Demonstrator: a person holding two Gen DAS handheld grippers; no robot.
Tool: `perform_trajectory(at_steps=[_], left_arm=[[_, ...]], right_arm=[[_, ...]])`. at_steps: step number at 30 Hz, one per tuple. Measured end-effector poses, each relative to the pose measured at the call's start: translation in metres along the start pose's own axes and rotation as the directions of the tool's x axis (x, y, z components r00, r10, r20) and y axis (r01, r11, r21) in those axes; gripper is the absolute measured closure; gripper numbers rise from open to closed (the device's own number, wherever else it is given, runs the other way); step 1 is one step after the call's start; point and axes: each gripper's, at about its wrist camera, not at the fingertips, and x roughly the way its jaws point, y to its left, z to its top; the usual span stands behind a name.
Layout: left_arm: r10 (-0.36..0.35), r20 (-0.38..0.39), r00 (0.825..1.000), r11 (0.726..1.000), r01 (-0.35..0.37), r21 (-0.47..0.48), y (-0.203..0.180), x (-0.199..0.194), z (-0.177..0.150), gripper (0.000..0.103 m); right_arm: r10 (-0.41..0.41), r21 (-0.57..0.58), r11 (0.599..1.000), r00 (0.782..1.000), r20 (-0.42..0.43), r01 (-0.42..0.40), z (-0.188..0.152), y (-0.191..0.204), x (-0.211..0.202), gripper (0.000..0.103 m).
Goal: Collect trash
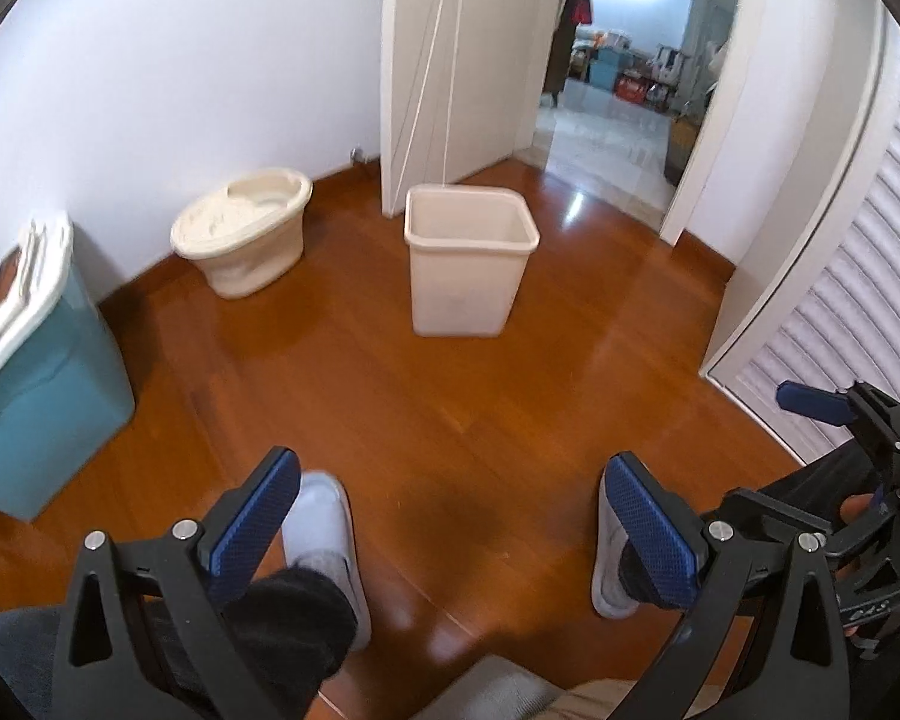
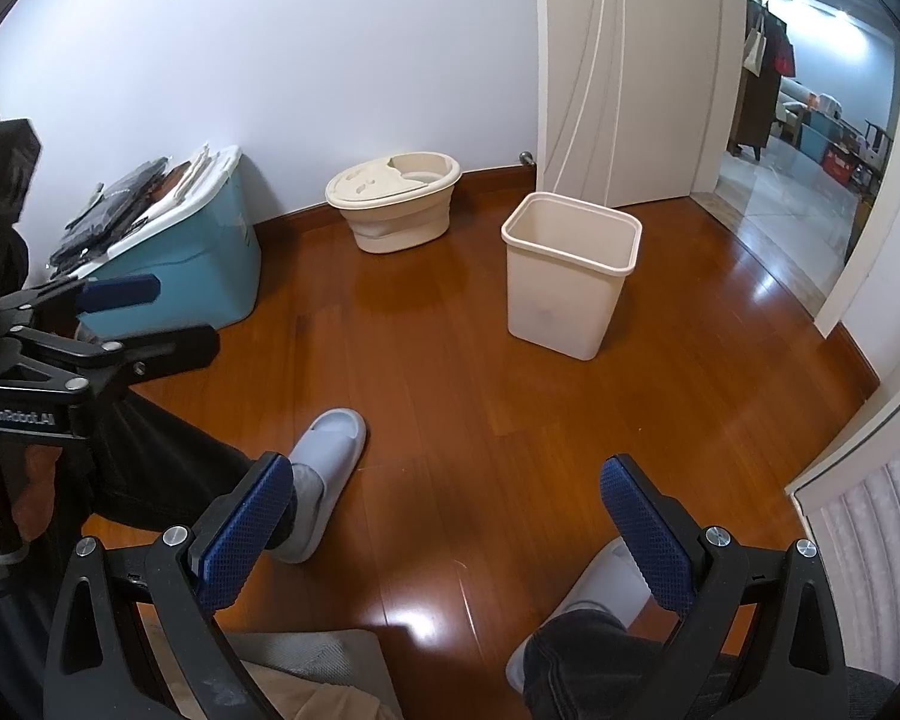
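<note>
A cream plastic trash bin point(image 1: 471, 258) stands upright on the wooden floor in front of the white door; it also shows in the right wrist view point(image 2: 570, 273). Its inside looks empty. My left gripper point(image 1: 450, 516) is open and empty, held low over the floor well short of the bin. My right gripper point(image 2: 444, 516) is open and empty too. The right gripper also shows at the right edge of the left wrist view point(image 1: 822, 405), and the left gripper at the left edge of the right wrist view point(image 2: 120, 294). No loose trash is in view.
A cream mop bucket point(image 1: 243, 234) stands by the wall. A teal storage box point(image 1: 42, 384) with things on its lid is at the left. The person's slippered feet point(image 2: 324, 474) rest on the floor. A louvred door point(image 1: 840, 312) is at the right; an open doorway point(image 1: 624, 90) lies beyond the bin.
</note>
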Motion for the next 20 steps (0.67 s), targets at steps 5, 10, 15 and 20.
perform_trajectory(at_steps=[5,10,15,20], left_arm=[[0.048,0.002,0.999,0.999,-0.048,0.014,-0.003,0.0,0.0,0.0],[0.021,-0.006,1.0,0.999,-0.021,0.034,-0.009,0.001,-0.001,0.0],[0.051,0.073,0.996,0.998,-0.052,0.025,-0.005,-0.011,-0.001,0.0],[0.063,0.064,0.996,0.996,-0.066,0.054,-0.007,-0.008,0.0,0.0]], right_arm=[[0.001,0.0,1.0,1.0,-0.001,-0.001,-0.002,-0.001,0.0,0.0],[0.001,-0.001,1.0,1.0,-0.001,-0.001,-0.001,0.0,0.0,0.0],[0.001,0.0,1.0,1.0,-0.002,-0.001,-0.001,0.0,0.0,0.0],[0.002,-0.005,1.0,1.0,-0.005,-0.002,-0.002,-0.002,0.0,0.0]])
